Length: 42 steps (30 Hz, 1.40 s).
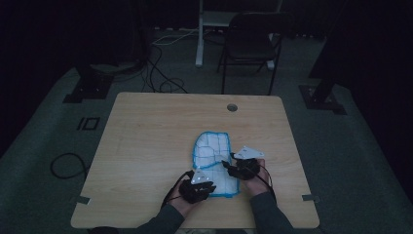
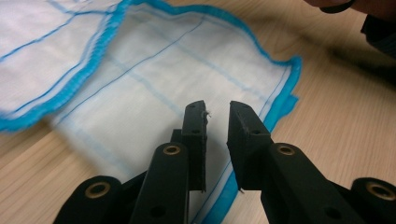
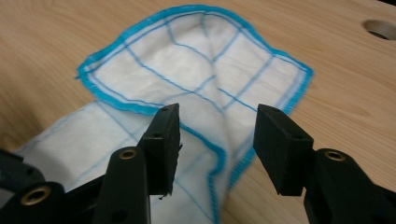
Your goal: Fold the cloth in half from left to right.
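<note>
Black jaws of hard, matte plastic with brass-ringed screw holes are rising from the bottom of both gripper views. Through the left gripper (image 2: 217, 112) camera I am seeing its two blunt jaws standing slightly apart, released, with a narrow gap and nothing between them, hovering over the near corner of the cloth (image 2: 154, 88). Through the right gripper (image 3: 218, 123) camera I am seeing jaws spread much wider, also released and holding nothing, with the fabric lying below and beyond them.

From the high view I am looking down on a pale wooden table (image 1: 146, 141) with a fine grain and rounded corners. Its cloth (image 1: 213, 146) is lying near the front middle, a thin white woven piece crossed by light blue lines and edged in bright blue stitching. It is partly folded, one rounded flap lying over the rest, so its outline is irregular. Two hands are reaching in from the bottom edge, the left gripper (image 1: 197, 183) at the cloth's near left edge and the right gripper (image 1: 242, 163) at its right edge. A round hole (image 1: 232, 107) is showing near the far edge of the table, and a dark folding chair (image 1: 249, 46) is standing on the dim floor behind it.
</note>
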### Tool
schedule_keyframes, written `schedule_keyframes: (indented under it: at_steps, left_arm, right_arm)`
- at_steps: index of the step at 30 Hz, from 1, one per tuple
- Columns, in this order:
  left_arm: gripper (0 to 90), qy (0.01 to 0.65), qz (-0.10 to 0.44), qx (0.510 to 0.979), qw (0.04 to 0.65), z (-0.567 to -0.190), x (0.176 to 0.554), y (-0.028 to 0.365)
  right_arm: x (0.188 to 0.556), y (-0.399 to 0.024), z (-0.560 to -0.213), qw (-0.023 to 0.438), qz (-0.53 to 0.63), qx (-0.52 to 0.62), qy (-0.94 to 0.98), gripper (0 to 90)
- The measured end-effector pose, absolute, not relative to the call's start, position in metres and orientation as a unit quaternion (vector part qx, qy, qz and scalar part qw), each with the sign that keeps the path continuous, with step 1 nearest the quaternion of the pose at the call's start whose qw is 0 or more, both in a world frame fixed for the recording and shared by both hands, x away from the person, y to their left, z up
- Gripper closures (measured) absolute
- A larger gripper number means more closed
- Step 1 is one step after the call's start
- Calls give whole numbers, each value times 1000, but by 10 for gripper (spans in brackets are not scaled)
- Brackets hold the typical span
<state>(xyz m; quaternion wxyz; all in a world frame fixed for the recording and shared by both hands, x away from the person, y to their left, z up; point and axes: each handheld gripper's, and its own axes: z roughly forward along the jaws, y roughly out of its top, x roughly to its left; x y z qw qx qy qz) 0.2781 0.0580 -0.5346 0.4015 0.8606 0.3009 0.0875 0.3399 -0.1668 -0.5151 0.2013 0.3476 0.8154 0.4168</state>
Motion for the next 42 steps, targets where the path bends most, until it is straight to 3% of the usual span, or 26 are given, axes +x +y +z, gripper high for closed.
schedule_keyframes:
  at_steps: [17,30,36,42]
  left_arm:
    - [773,317,92,856,399,-543,257,85]
    - [773,322,94,848,410,-546,255,87]
    - [773,324,89,847,411,-546,256,87]
    - [773,325,92,847,410,-546,255,87]
  right_arm:
    - [345,-105,-524,156,419,272,852,507]
    - [355,-61,-531,138,391,235,879,415]
    - [357,-61,-530,153,381,235,881,569]
    - [359,-68,-525,160,392,238,874,837]
